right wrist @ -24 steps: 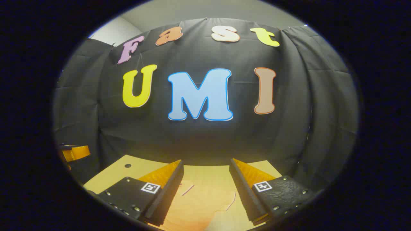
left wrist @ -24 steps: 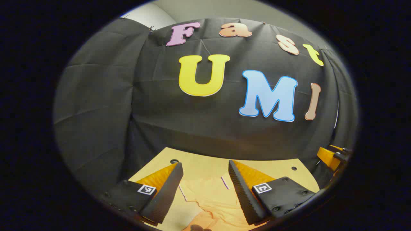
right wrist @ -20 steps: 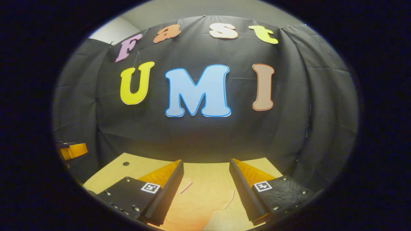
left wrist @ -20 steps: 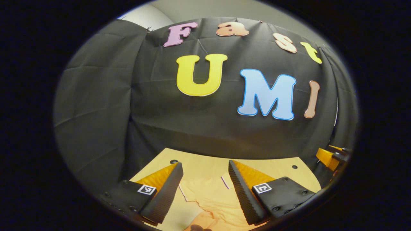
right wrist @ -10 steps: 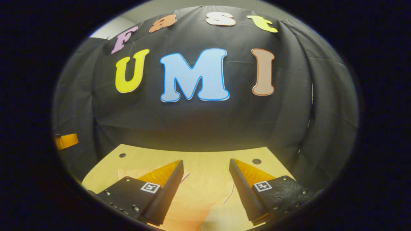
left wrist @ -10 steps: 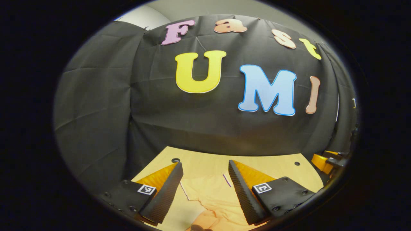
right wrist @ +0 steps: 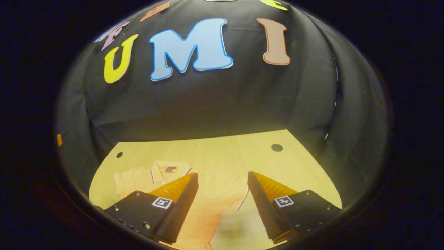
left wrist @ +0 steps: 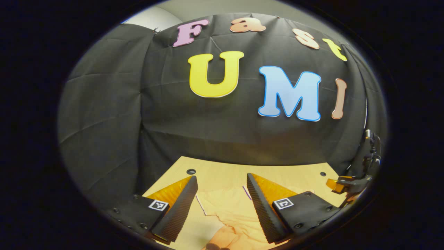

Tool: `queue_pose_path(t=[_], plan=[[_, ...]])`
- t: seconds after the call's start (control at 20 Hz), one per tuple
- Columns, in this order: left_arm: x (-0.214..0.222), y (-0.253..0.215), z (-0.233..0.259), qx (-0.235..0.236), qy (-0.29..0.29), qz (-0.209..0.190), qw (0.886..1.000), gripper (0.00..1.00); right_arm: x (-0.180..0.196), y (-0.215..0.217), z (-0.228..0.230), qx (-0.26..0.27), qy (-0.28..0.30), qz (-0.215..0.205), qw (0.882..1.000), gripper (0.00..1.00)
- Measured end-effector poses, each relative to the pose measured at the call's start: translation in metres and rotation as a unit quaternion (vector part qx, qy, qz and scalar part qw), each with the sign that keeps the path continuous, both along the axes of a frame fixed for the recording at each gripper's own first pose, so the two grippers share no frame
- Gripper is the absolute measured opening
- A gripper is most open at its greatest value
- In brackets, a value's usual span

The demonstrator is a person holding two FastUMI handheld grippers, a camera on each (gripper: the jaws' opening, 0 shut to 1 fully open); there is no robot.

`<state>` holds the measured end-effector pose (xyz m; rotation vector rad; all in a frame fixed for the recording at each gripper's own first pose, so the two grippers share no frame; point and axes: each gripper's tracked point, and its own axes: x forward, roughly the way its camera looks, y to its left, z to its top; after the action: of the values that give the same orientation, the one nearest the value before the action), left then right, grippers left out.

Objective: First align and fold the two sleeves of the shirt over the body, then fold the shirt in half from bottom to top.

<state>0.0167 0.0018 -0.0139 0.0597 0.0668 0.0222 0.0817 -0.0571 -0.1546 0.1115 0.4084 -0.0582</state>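
Note:
A pale orange polo shirt lies flat on the light wooden table, its collar toward the far left of the right gripper view. Its short sleeve with a dark trimmed hem lies between the fingers of my right gripper, which hovers open above it. In the left gripper view the shirt shows rumpled cloth and a trimmed sleeve edge under my left gripper, also open and holding nothing. The right gripper shows at the far right edge of that view.
The black cloth wall rises right behind the table's far edge. Small round holes sit in the tabletop near its back corners. Bare wood lies to the right of the shirt.
The right gripper has tipped down and moved in, so much more of the table, the collar and the sleeve came into view. The left gripper has barely shifted. Both stayed open.

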Motion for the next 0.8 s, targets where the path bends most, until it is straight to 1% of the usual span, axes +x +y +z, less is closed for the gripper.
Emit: queue_pose_path(t=[0.05,0.1,0.15,0.3,0.35,0.4,0.45,0.65,0.8], plan=[[0.000,0.000,-0.001,0.002,0.002,0.001,1.000,0.94,0.006,-0.004,-0.014,0.004,0.016,-0.003,1.000,0.89],[0.002,0.001,-0.002,0.004,0.005,0.003,1.000,0.94,0.012,-0.009,-0.025,0.006,0.029,-0.007,1.000,0.89],[0.003,0.002,-0.002,0.005,0.006,0.005,1.000,0.92,0.018,-0.013,-0.037,0.005,0.043,-0.010,0.999,0.90],[0.008,0.006,-0.006,0.011,0.015,0.012,1.000,0.92,0.030,-0.023,-0.074,0.005,0.084,-0.020,0.996,0.91],[0.009,0.007,-0.008,0.013,0.018,0.016,1.000,0.94,0.036,-0.028,-0.087,0.007,0.098,-0.023,0.995,0.91],[0.011,0.010,-0.008,0.015,0.022,0.020,0.999,0.94,0.039,-0.031,-0.099,0.007,0.112,-0.025,0.993,0.91],[0.012,0.014,-0.010,0.016,0.025,0.025,0.999,0.92,0.043,-0.033,-0.109,0.010,0.124,-0.029,0.992,0.91],[0.019,0.025,-0.017,0.018,0.040,0.045,0.998,0.92,0.054,-0.035,-0.139,0.025,0.158,-0.038,0.986,0.91],[0.026,0.030,-0.023,0.017,0.050,0.055,0.997,0.92,0.059,-0.037,-0.156,0.020,0.176,-0.041,0.983,0.91]])
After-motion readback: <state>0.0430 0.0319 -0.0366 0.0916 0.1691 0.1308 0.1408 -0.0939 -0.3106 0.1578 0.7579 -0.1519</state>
